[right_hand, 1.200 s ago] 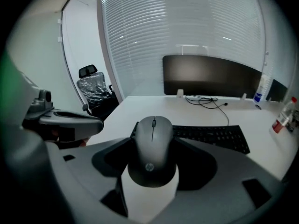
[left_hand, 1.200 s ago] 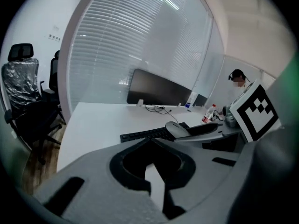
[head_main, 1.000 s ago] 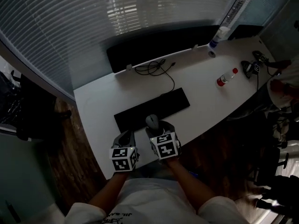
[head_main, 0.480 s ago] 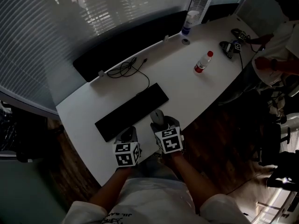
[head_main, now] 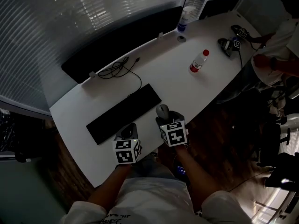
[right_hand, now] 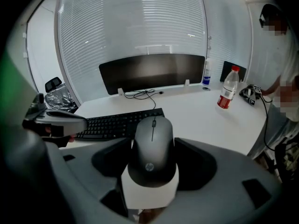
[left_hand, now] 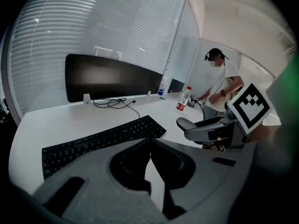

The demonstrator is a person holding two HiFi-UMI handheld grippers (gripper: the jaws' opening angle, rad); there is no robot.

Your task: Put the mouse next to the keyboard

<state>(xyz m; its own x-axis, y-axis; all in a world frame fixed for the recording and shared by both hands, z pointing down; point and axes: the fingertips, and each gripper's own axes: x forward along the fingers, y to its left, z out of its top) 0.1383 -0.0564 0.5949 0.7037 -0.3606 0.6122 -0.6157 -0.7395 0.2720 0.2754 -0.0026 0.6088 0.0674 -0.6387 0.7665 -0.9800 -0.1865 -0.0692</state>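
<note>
We had the rounded matte-black plastic mouse pinched in our right gripper, left gripper pressed together, empty.

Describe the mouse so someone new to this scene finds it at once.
Start at the white desk and follow the black keyboard to its right end, near the desk's front edge. There the right gripper holds the mouse between its jaws. It is small, dark and rounded, with a scroll wheel, and it is the only thing held in a gripper.
</note>
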